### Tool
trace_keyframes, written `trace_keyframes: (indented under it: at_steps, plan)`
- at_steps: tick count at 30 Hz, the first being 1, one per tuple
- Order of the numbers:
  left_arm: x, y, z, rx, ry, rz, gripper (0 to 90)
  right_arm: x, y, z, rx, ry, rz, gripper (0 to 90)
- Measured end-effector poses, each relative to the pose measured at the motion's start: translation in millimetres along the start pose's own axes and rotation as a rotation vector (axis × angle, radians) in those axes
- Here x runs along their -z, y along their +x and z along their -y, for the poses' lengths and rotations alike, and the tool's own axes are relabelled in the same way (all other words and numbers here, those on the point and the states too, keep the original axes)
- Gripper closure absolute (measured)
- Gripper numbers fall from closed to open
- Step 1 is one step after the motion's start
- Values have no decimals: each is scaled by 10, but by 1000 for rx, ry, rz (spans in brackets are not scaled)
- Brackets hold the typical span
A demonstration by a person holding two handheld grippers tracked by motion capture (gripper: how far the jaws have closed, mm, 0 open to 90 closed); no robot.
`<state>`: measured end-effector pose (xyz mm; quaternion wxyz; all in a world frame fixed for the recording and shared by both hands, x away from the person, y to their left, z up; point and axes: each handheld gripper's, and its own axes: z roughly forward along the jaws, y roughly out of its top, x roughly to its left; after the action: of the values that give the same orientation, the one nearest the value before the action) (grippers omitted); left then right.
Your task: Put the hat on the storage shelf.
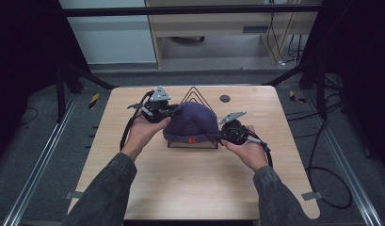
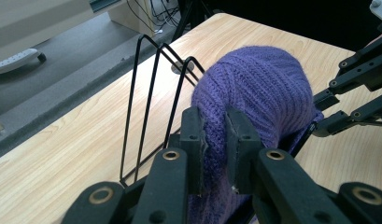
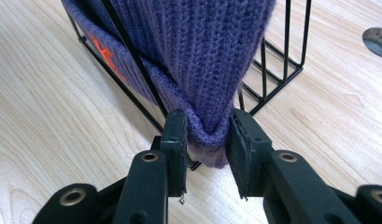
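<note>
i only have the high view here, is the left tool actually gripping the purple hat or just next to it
Observer: Gripping. In the left gripper view the left tool pinches a fold of the purple hat between its pads.
Operator: and the right one
Observer: The right tool is clamped on the hat's lower edge, knit bunched between its pads.
Operator: is the hat on the wire rack or beside it
Observer: On it. In the right gripper view the wire rack has bars running inside the hat, and the brim with the orange mark hangs outside a bar.

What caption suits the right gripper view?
Right gripper pinches the purple knit beanie's folded edge beside the black wire rack.
</note>
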<state>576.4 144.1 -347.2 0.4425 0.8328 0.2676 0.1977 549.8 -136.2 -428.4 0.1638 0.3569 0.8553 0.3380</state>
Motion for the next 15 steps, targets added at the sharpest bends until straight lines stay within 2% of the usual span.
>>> trace_keyframes:
  at_steps: [8,15]
  plan:
    - [-22,-1,81,14,4,4,786,-37,20,28,10,10,-13,682]
    - [-25,-3,100,14,8,6,786,-58,2,59,-11,12,-18,681]
